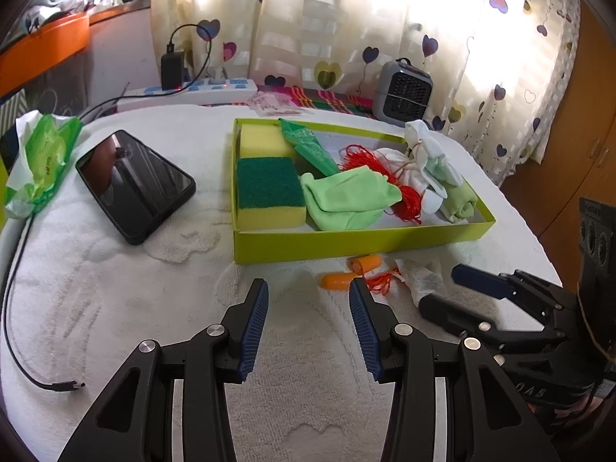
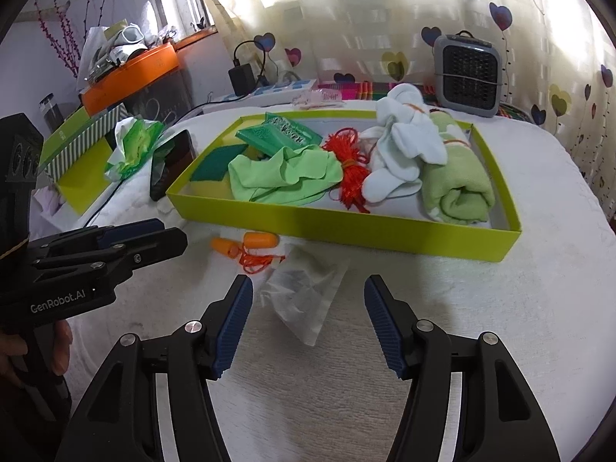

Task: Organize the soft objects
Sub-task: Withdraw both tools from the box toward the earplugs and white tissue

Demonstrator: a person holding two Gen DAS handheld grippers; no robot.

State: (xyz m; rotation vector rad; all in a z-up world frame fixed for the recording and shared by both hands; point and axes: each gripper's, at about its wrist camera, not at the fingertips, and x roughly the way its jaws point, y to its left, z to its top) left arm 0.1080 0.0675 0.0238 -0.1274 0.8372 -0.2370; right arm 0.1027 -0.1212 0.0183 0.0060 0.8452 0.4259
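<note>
A lime-green box (image 1: 346,244) (image 2: 346,227) sits on the white towel and holds sponges (image 1: 269,192), a green cloth (image 1: 346,200) (image 2: 285,173), red string (image 1: 408,196) (image 2: 352,177), white socks (image 1: 431,154) (image 2: 400,146) and a rolled green towel (image 2: 458,181). Orange earplugs on a cord (image 1: 346,275) (image 2: 246,244) and a clear wrapper (image 1: 421,279) (image 2: 304,292) lie in front of the box. My left gripper (image 1: 310,288) is open just short of the earplugs. My right gripper (image 2: 308,288) is open around the wrapper; it also shows in the left wrist view (image 1: 450,288).
A black phone (image 1: 134,184) and a green tissue pack (image 1: 42,161) lie left of the box. A loose cable (image 1: 15,308) runs along the left edge. A small grey heater (image 1: 404,92) (image 2: 467,73) and a power strip (image 1: 200,90) stand behind.
</note>
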